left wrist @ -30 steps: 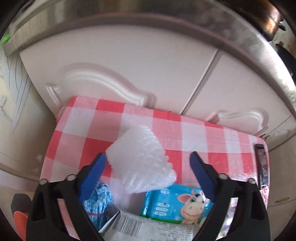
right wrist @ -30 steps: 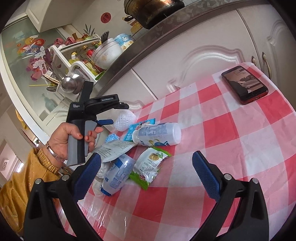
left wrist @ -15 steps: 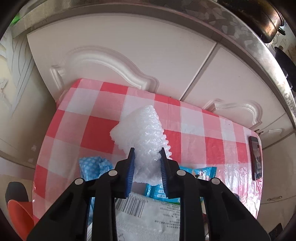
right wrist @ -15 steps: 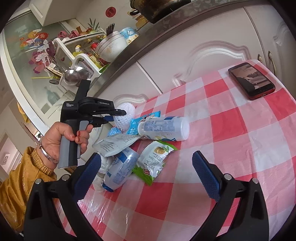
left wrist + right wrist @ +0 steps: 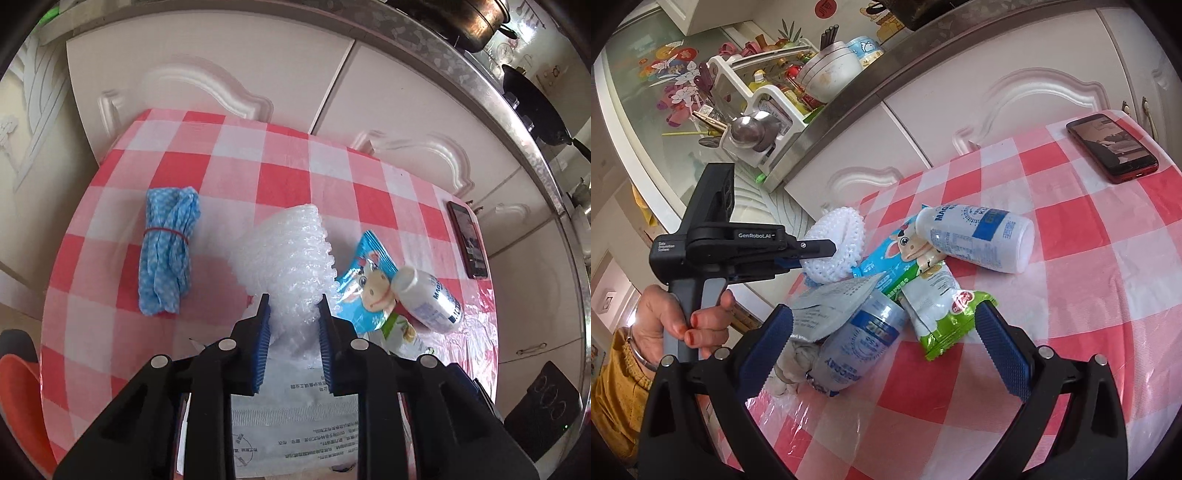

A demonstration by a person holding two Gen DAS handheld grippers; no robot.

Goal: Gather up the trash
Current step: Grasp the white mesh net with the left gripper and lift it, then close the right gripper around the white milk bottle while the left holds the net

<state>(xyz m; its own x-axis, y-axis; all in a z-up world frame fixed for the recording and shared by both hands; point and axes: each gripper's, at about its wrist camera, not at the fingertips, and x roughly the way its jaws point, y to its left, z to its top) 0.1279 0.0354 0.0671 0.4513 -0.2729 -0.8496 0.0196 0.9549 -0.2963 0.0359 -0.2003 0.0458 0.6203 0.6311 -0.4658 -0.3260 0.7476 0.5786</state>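
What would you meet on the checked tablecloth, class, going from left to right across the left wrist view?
Blue cloth bundle → white foam net, pinched by the left gripper → blue cow-print packet → white bottle → phone.

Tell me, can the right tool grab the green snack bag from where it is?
Probably yes. The right tool is open, and the green bag lies on top of the tablecloth just ahead, partly between its fingers, with nothing covering the near end.
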